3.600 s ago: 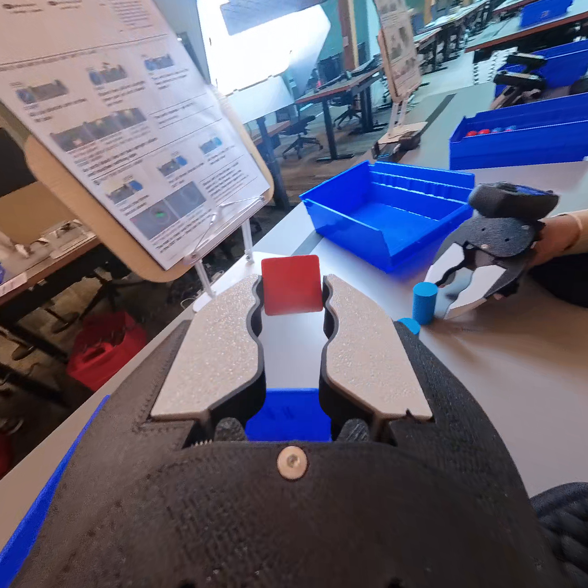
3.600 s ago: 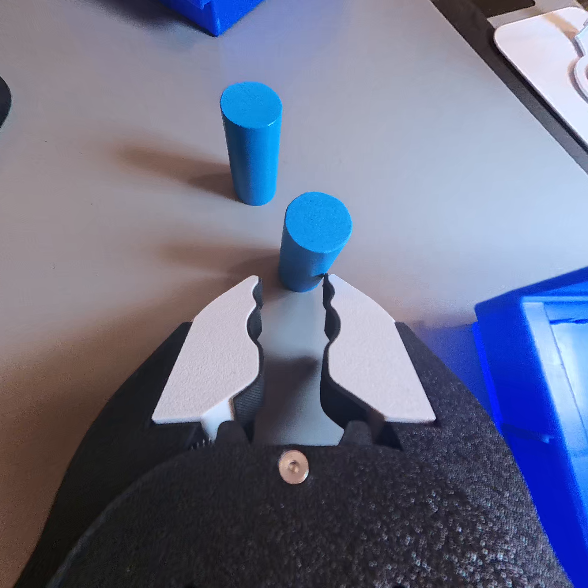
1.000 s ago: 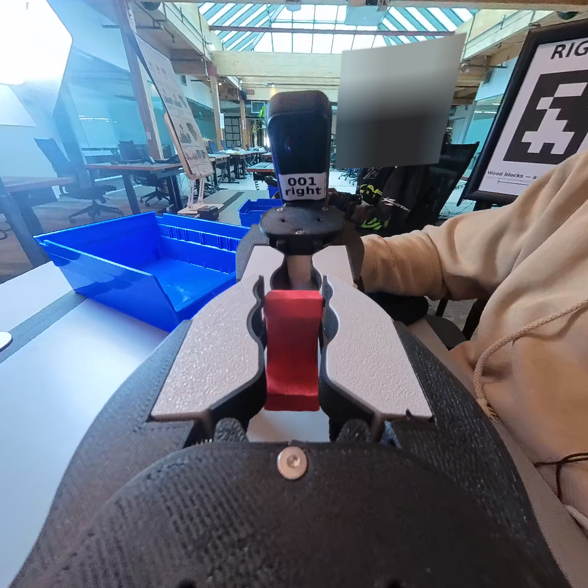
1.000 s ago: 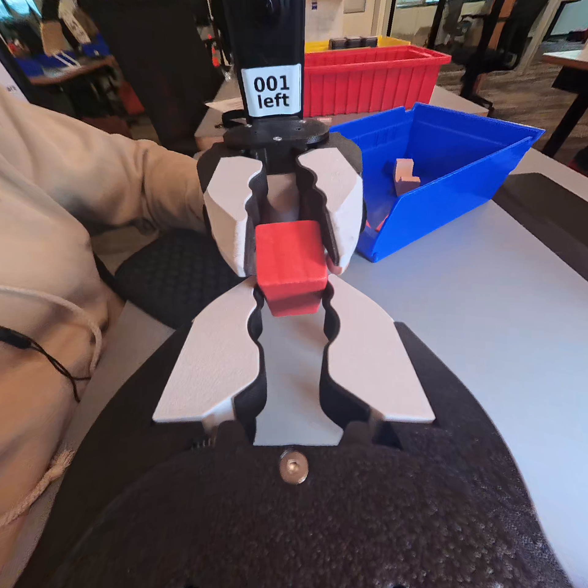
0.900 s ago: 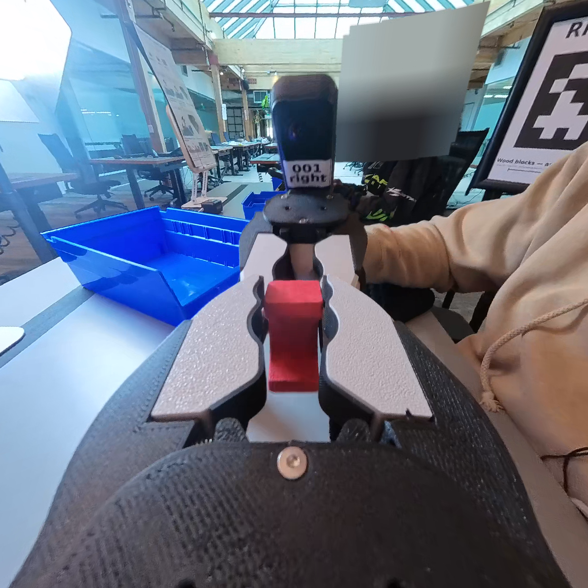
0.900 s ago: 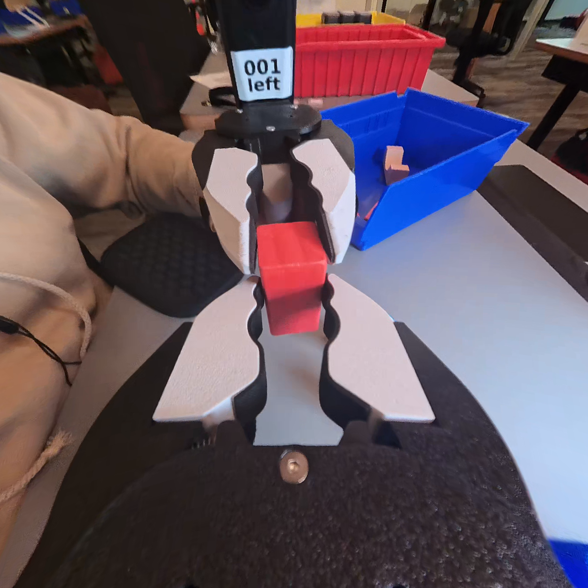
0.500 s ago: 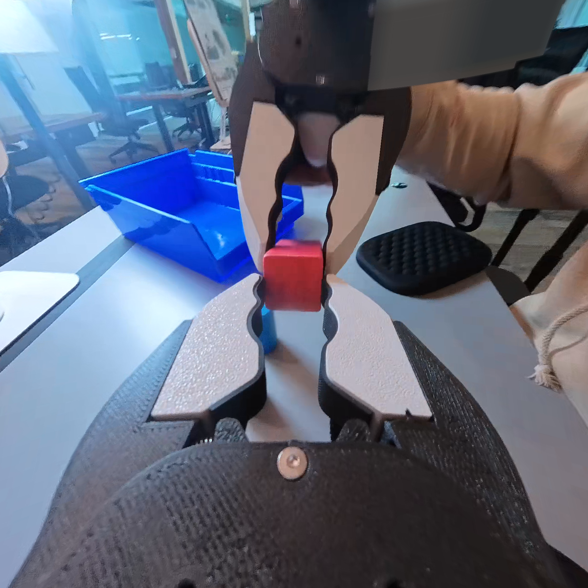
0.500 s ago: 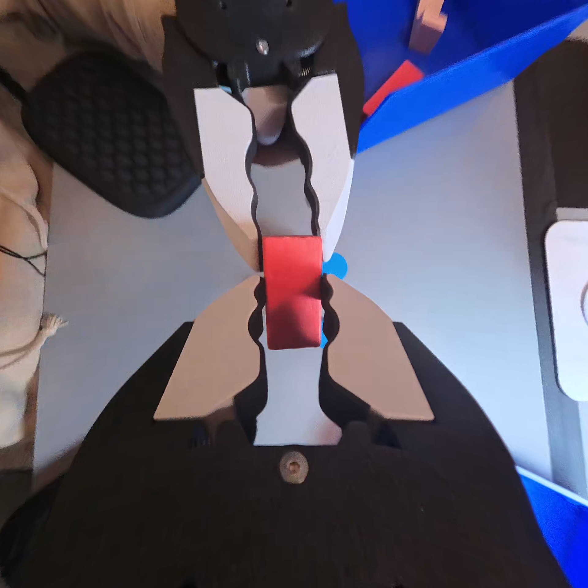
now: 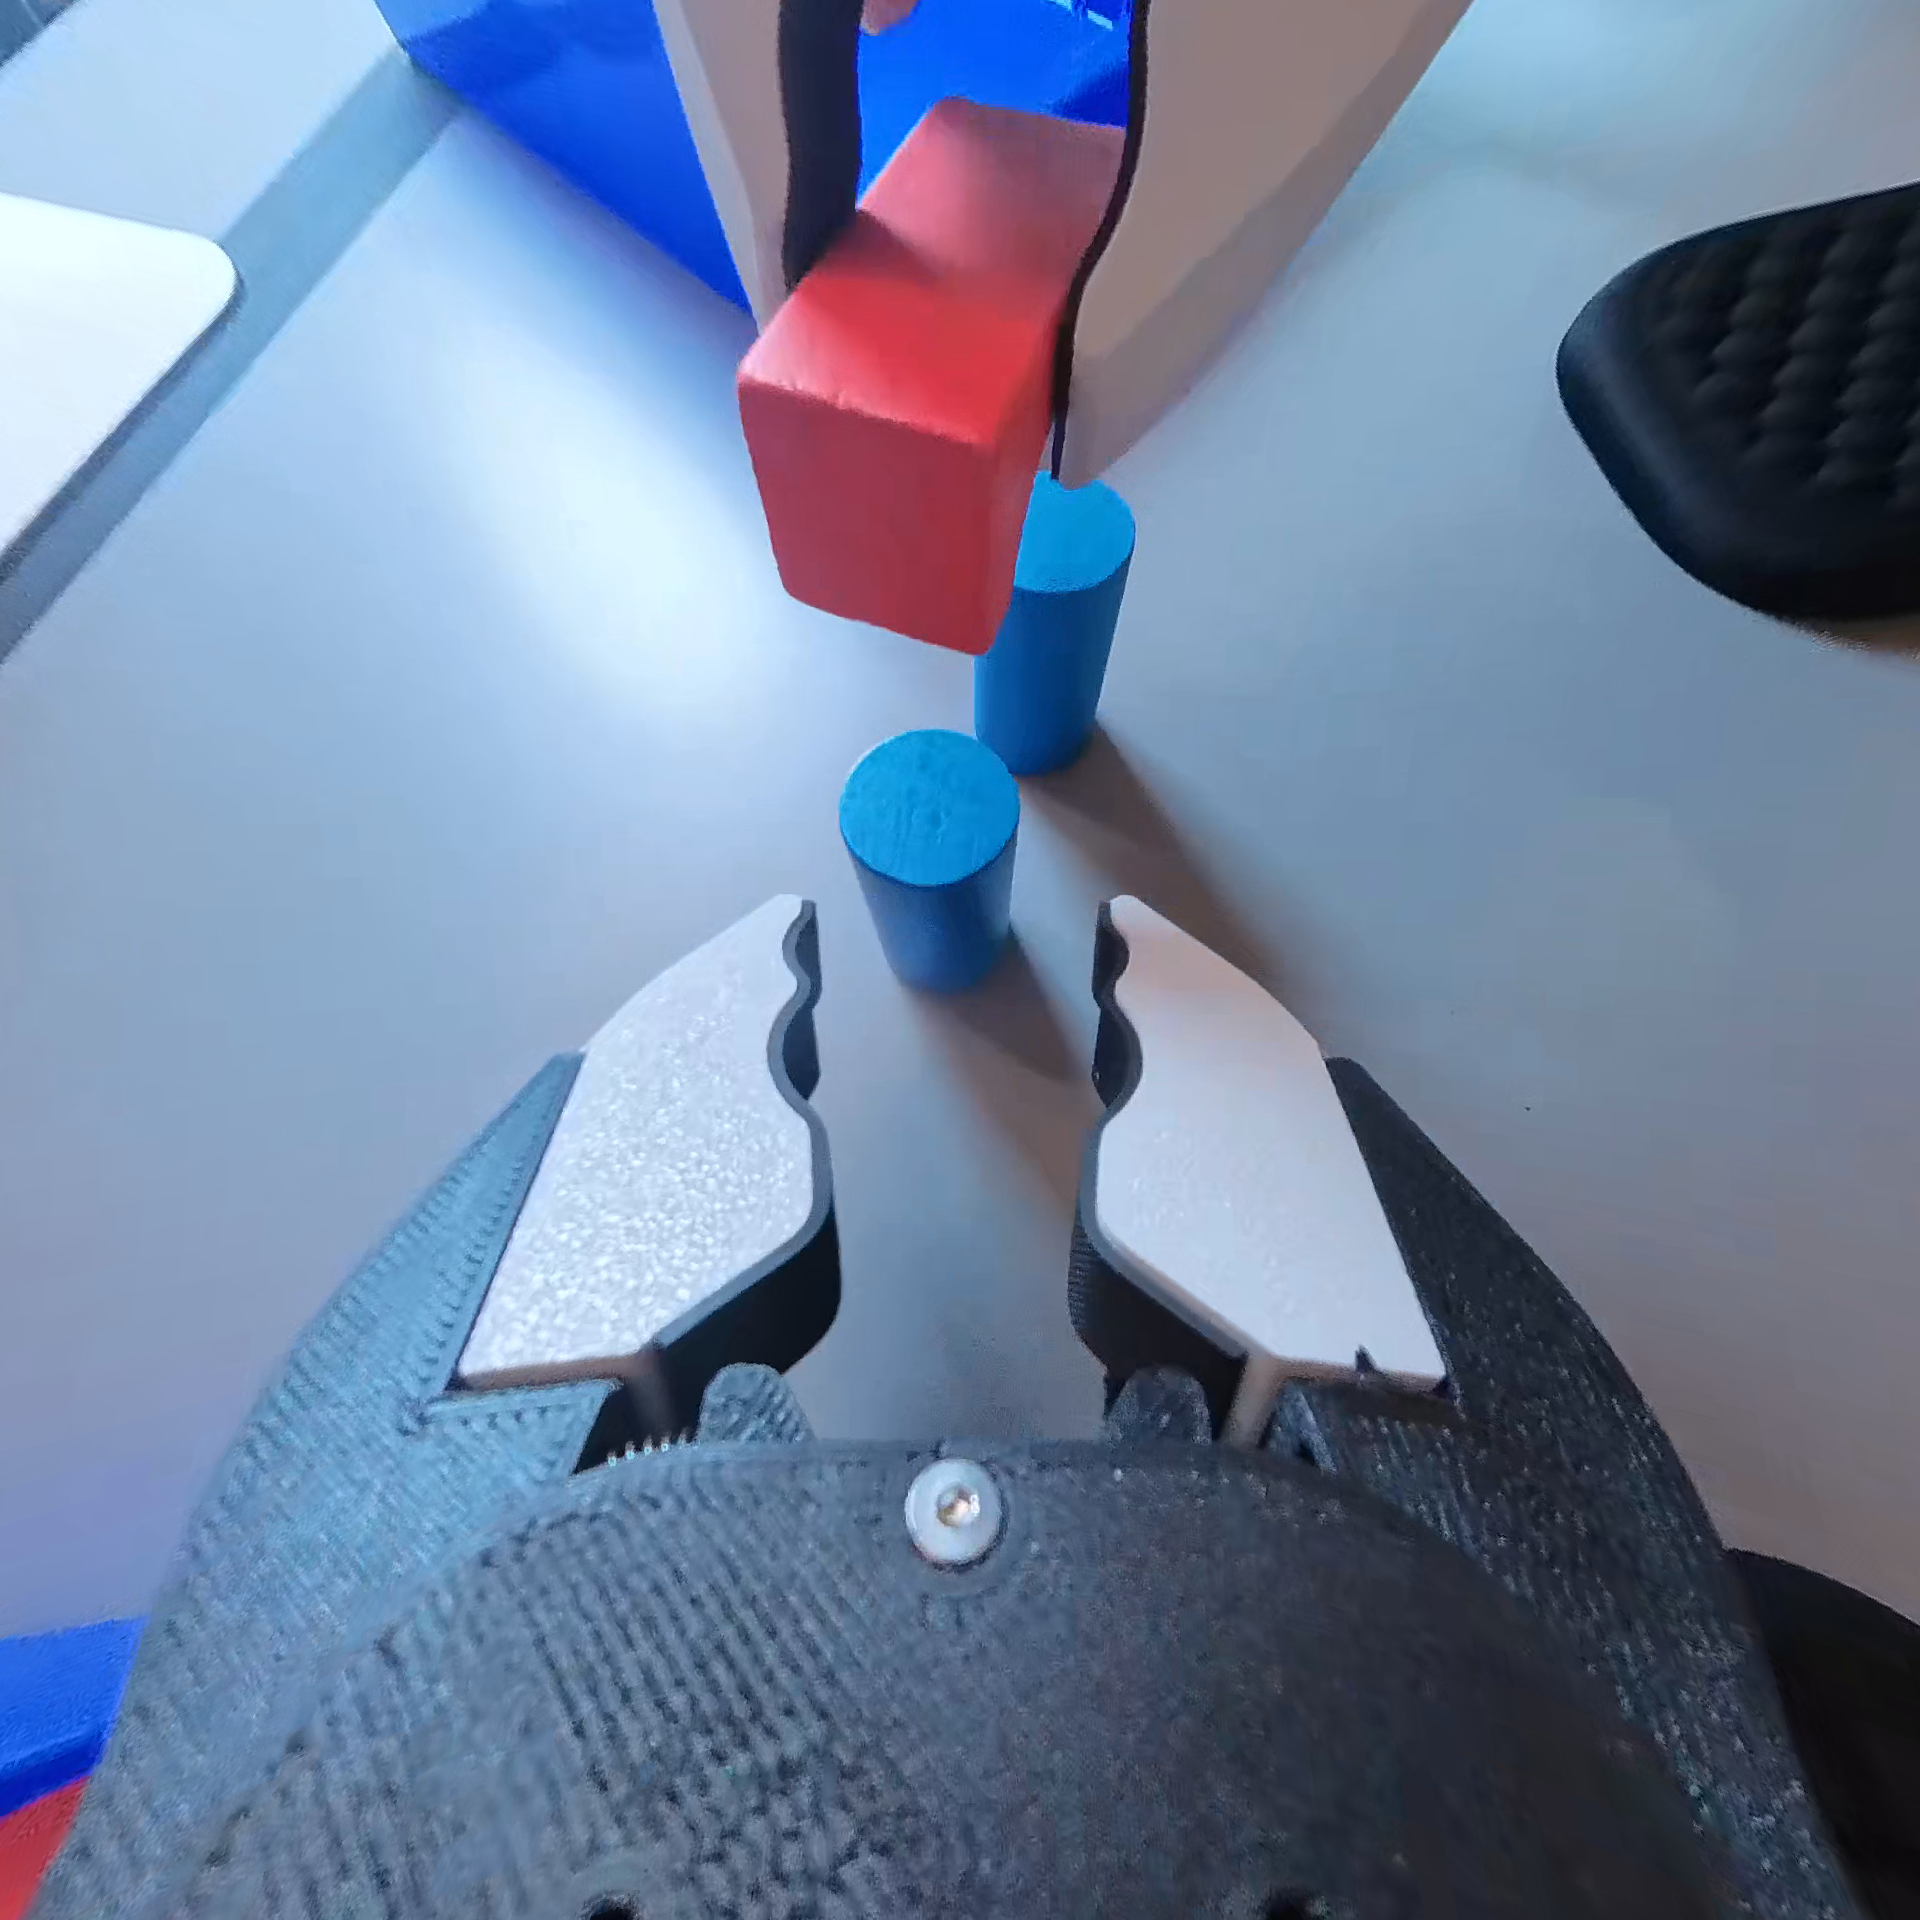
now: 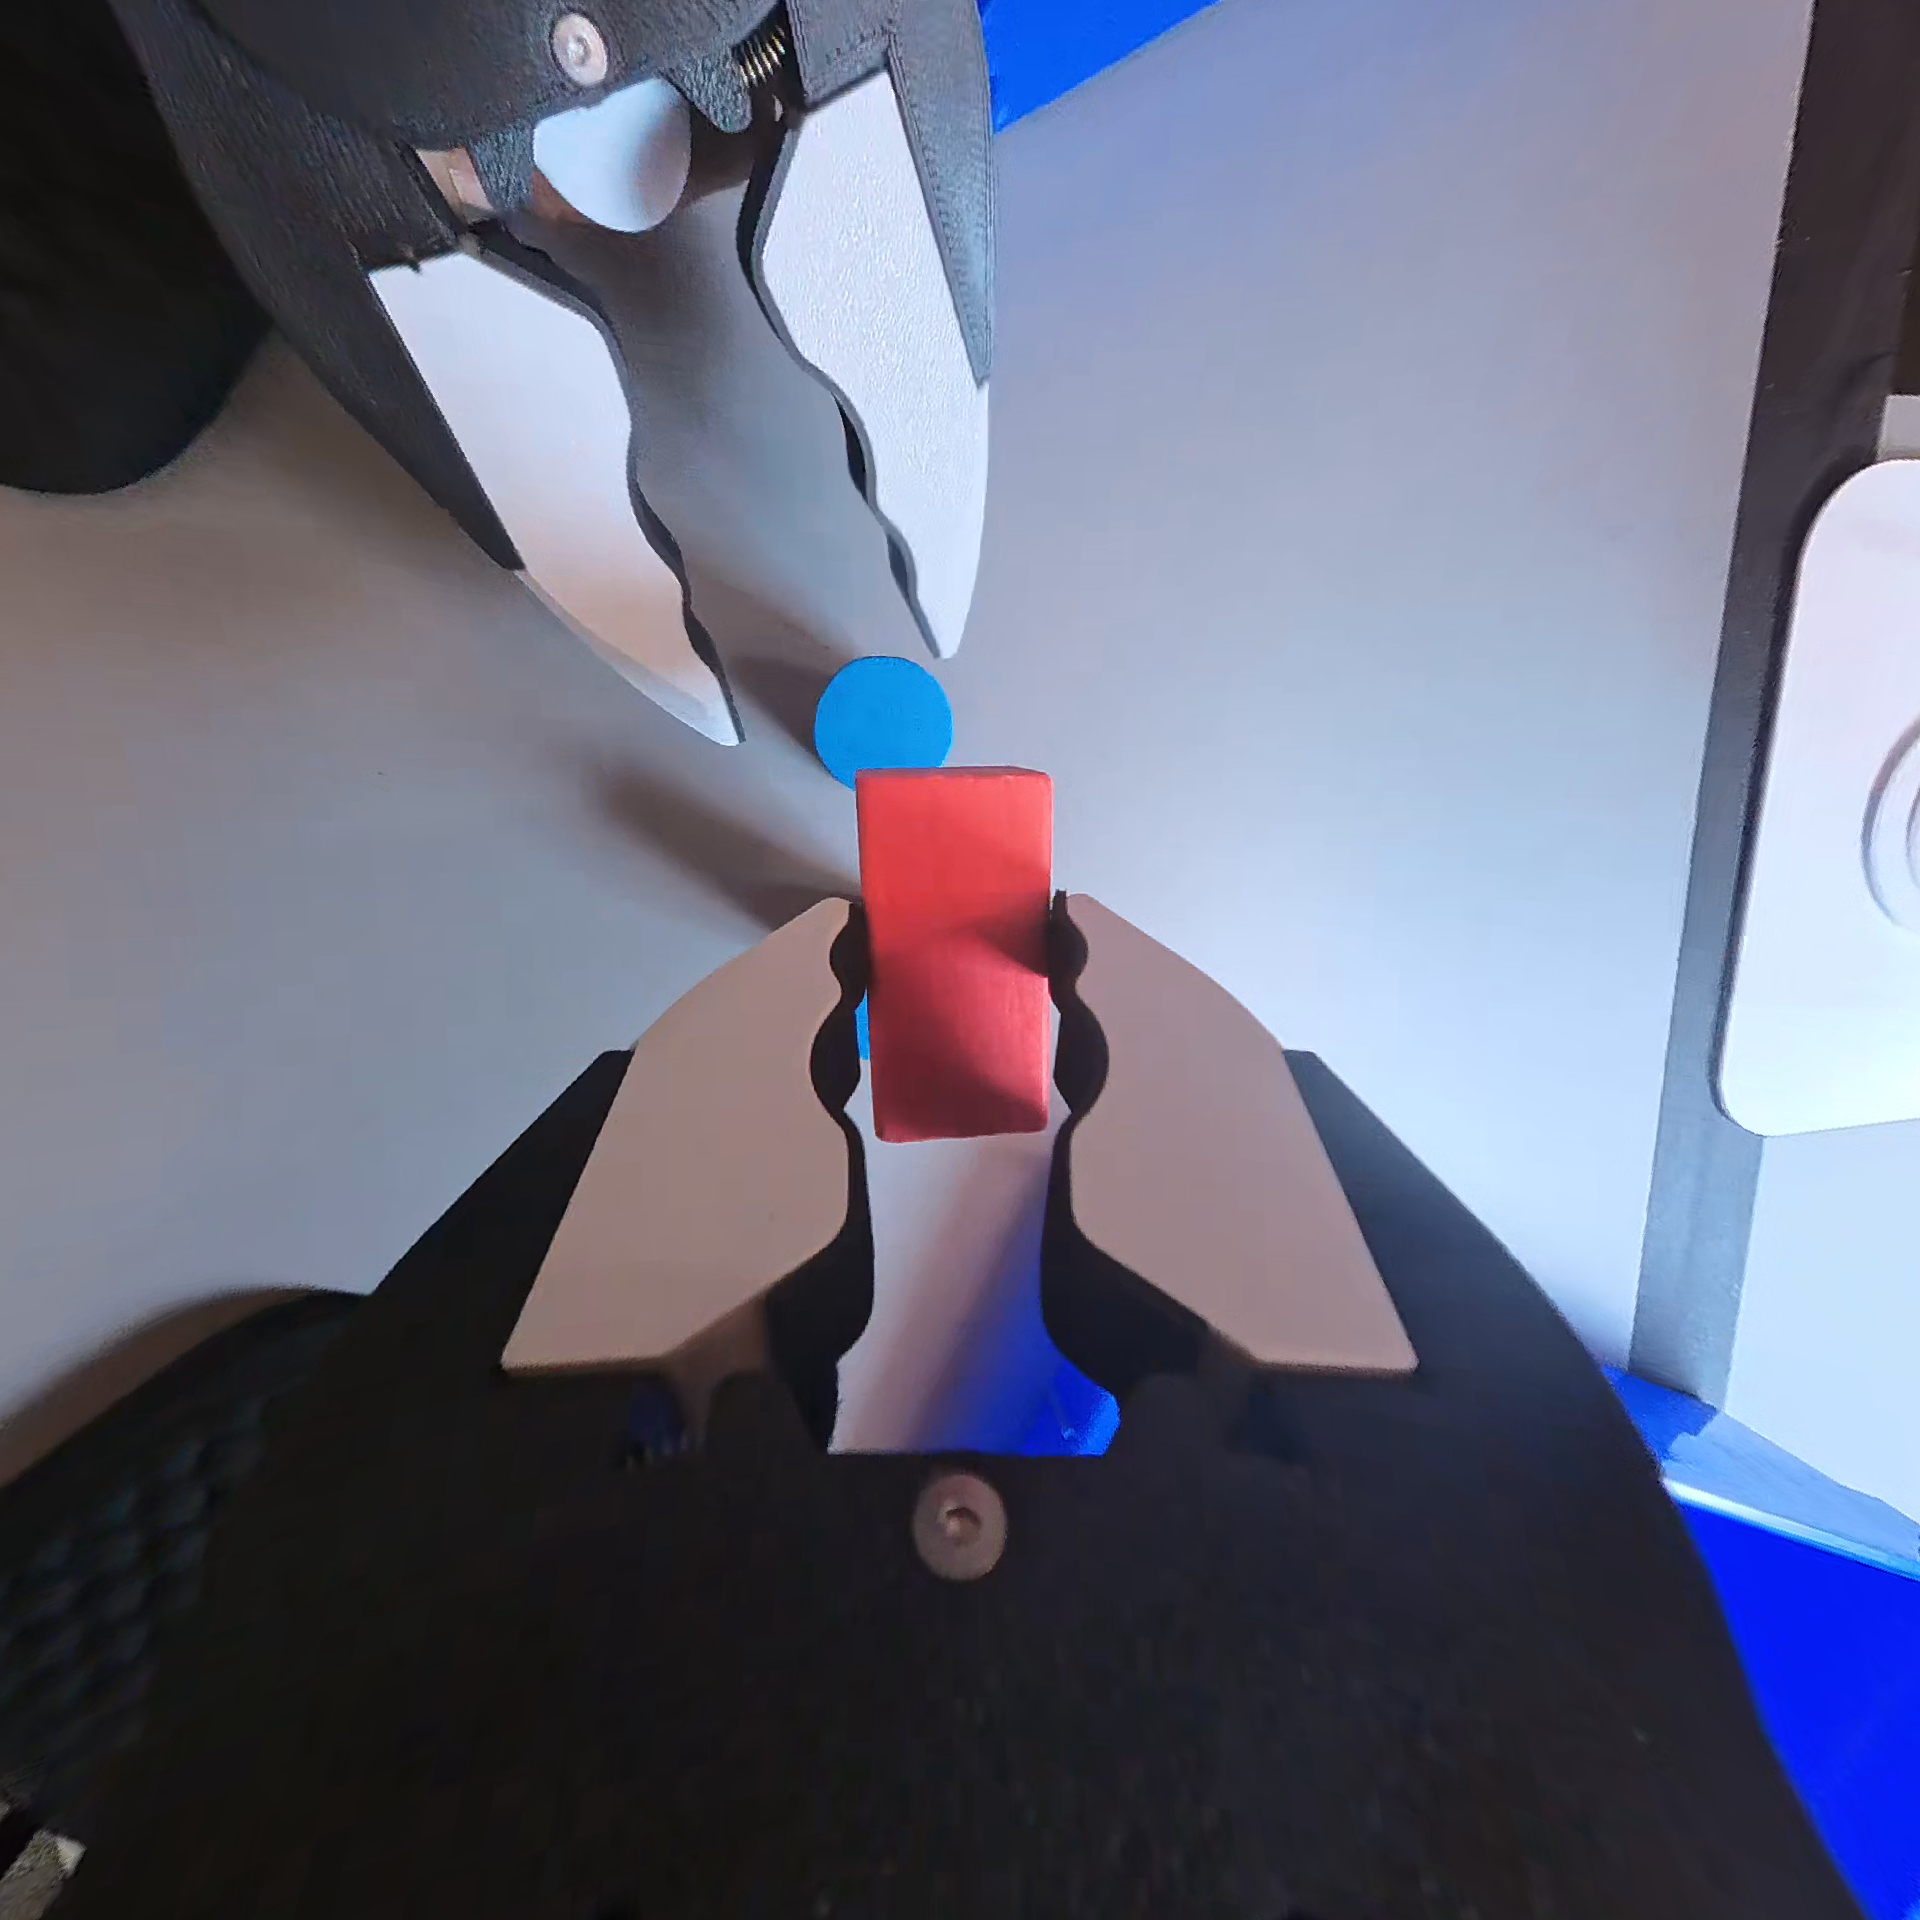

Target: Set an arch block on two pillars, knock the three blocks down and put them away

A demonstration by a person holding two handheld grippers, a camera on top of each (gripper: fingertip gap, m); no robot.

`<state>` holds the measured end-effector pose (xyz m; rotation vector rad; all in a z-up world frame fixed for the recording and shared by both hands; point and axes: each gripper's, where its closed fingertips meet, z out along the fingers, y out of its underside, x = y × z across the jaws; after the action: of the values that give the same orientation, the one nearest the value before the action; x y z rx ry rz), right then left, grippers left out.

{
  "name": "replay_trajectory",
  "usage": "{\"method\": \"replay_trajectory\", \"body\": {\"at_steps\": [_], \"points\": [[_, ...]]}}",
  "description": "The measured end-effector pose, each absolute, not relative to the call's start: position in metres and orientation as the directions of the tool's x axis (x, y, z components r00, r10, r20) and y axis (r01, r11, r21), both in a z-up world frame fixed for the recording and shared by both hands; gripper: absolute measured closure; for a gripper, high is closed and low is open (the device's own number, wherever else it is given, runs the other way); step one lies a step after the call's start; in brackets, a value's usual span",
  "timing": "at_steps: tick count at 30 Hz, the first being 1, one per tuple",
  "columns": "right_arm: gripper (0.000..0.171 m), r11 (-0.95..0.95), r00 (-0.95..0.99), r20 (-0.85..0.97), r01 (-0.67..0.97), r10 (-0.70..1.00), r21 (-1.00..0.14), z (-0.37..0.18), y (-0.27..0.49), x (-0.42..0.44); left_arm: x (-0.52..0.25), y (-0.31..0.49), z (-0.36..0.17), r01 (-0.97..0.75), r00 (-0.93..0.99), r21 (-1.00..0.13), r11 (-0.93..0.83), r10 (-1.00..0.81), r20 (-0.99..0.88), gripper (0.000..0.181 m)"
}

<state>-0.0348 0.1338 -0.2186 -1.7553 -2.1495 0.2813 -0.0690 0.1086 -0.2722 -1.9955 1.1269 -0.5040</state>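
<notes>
Right gripper jaws clamp the red arch block above the pillars for placement; left gripper jaws released.

table: grey top, dark strip along far edge
pillars: 2 blue cyls upright on it, near one & far one, close, not touching
bin: blue, on table behind pillars
pad: black textured, R side
plate: white flat, L edge
</notes>
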Motion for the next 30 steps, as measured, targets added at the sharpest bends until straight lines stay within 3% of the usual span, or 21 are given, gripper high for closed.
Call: {"method": "replay_trajectory", "body": {"at_steps": [9, 19, 25, 30], "points": [[0.137, 0.205, -0.166, 0.138, 0.910, 0.976, -0.360, -0.228, 0.133, -0.032, -0.061, 0.105, -0.284, -0.548, 0.518, -0.775, -0.315, -0.855, -0.018, 0.144], [0.137, 0.219, -0.181, 0.137, 0.911, 0.974, -0.350, -0.232, 0.130, -0.036, -0.060, 0.109, -0.286, -0.546, 0.527, -0.778, -0.309, -0.849, -0.032, 0.145], [0.137, 0.224, -0.186, 0.142, 0.915, 0.972, -0.336, -0.235, 0.129, -0.037, -0.067, 0.104, -0.267, -0.515, 0.529, -0.802, -0.302, -0.848, -0.020, 0.135], [0.137, 0.226, -0.186, 0.149, 0.916, 0.971, -0.331, -0.234, 0.130, -0.038, -0.074, 0.096, -0.279, -0.521, 0.530, -0.792, -0.320, -0.848, -0.005, 0.146]]}}
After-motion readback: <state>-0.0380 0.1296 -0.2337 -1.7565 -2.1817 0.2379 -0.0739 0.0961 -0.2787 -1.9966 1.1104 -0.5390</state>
